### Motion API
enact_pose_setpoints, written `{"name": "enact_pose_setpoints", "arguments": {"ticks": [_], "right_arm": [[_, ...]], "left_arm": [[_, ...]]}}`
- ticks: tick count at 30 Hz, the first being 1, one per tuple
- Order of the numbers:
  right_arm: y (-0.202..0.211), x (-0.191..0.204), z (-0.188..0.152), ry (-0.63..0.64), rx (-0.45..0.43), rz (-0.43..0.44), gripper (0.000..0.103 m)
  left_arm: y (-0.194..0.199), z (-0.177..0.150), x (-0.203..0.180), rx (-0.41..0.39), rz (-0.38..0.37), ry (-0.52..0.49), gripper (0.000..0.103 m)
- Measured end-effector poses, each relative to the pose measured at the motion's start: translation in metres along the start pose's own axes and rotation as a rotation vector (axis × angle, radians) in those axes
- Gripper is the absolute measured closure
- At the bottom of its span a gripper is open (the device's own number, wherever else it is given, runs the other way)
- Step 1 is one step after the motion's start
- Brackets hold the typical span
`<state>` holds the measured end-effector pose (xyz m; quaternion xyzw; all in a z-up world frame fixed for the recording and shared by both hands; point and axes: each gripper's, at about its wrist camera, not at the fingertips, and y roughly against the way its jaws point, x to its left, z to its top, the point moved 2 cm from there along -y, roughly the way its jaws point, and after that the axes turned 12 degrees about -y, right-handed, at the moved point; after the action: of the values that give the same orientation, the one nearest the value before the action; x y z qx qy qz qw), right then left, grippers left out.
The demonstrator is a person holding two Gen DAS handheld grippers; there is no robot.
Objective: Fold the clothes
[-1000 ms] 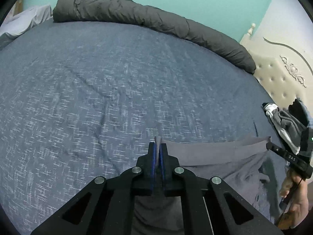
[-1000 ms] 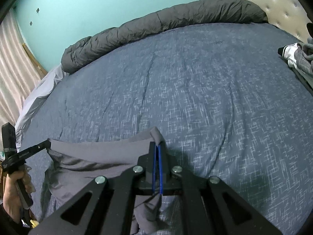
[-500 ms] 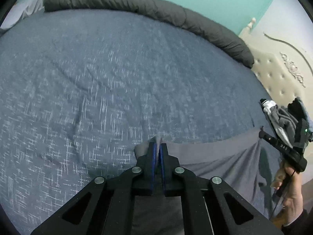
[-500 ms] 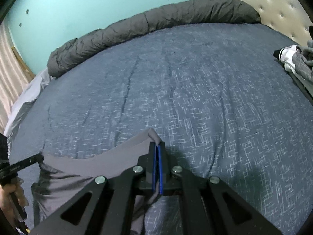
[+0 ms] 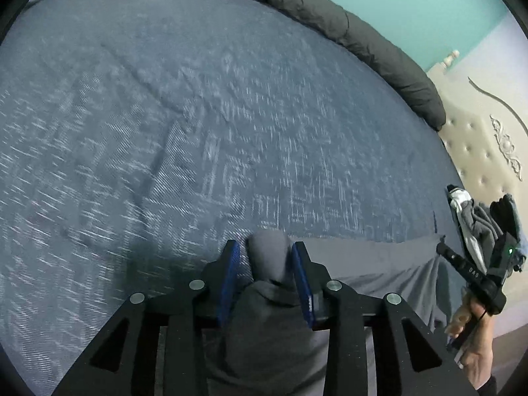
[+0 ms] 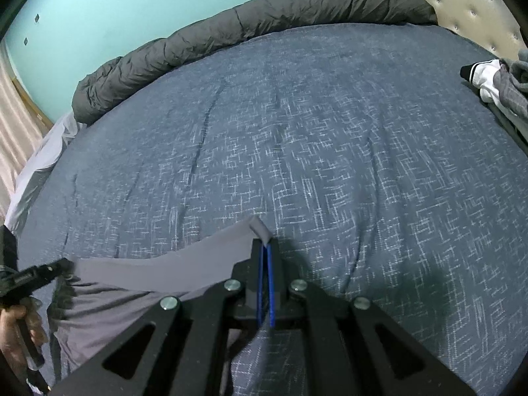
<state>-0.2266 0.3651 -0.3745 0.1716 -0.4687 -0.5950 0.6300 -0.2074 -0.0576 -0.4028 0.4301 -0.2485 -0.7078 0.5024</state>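
A grey garment lies spread along the near edge of the blue bed cover. My left gripper stands open, its blue pads apart, with a bunched corner of the garment lying loose between them. My right gripper is shut on the other corner of the grey garment, which stretches left from it across the bed cover. The right gripper also shows at the right edge of the left wrist view, and the left gripper at the left edge of the right wrist view.
A rolled dark grey duvet runs along the far side of the bed by the teal wall. A pile of other clothes sits at the right near the cream padded headboard. A person's hand holds the right gripper.
My left gripper has opened and let go of the garment corner, which now lies bunched between the pads. Both grippers have moved down toward the bed. The right gripper stays shut.
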Motion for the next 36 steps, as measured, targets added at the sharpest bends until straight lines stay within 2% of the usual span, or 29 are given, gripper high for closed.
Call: {"name": "enact_pose_setpoints", "arguments": {"ticks": [6, 8, 9, 12, 19, 27, 32, 36], "right_arm": [[0.003, 0.001, -0.001, -0.010, 0.001, 0.022, 0.101], [0.005, 0.001, -0.001, -0.015, -0.003, 0.031, 0.101], [0.006, 0.001, -0.001, -0.019, -0.006, 0.038, 0.101], [0.010, 0.002, 0.003, -0.023, -0.022, 0.060, 0.101], [0.030, 0.014, 0.013, -0.010, -0.107, 0.106, 0.101], [0.034, 0.039, 0.040, 0.021, -0.150, 0.139, 0.101], [0.015, 0.055, 0.069, 0.056, -0.115, 0.138, 0.101], [-0.013, 0.060, 0.085, 0.073, -0.058, 0.099, 0.101]], "left_arm": [[-0.007, 0.001, 0.001, -0.009, -0.012, 0.014, 0.069], [-0.002, 0.003, 0.003, -0.025, -0.008, 0.014, 0.081], [0.001, 0.003, 0.005, -0.033, -0.001, 0.009, 0.094], [0.011, 0.008, 0.003, -0.058, 0.002, -0.006, 0.098], [0.052, 0.022, -0.016, -0.175, 0.058, -0.084, 0.099], [0.078, 0.047, -0.025, -0.230, 0.114, -0.159, 0.099], [0.076, 0.074, -0.018, -0.214, 0.157, -0.178, 0.099], [0.048, 0.108, -0.030, -0.171, 0.190, -0.197, 0.099]]}}
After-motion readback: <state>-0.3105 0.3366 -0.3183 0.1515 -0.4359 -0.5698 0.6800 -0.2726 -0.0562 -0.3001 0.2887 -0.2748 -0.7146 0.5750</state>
